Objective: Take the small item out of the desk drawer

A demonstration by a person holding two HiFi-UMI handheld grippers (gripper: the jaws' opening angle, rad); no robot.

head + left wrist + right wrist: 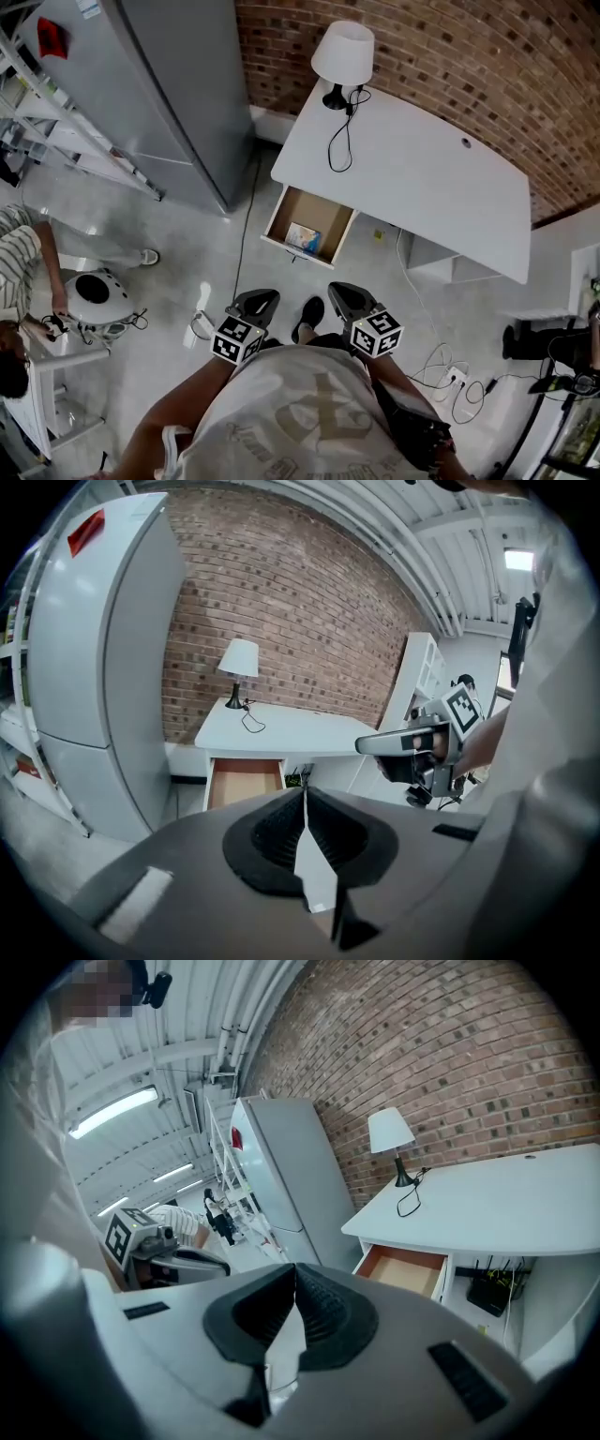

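Left tool (304,797): jaws pressed together, nothing between them. Right tool (293,1274): same, closed tip to tip, empty.

Head view: both sit side by side at lower centre of frame, close to the person's torso, marker cubes facing up. A shoe (312,315) is on the floor between them. Both point toward the drawer (317,208) and are well apart from it.

Drawer is pulled open under the left end of the white surface (422,173), brown inside. Small item (303,236) lies flat on the drawer floor, toward the front panel. It's a pale blue-and-white pack, and neither tool touches it.

On the surface: 1 white lamp (342,54) at the far corner, its black cord (337,141) looping across the top. Grey fridge (173,94) upper left, brick wall (422,47) behind.
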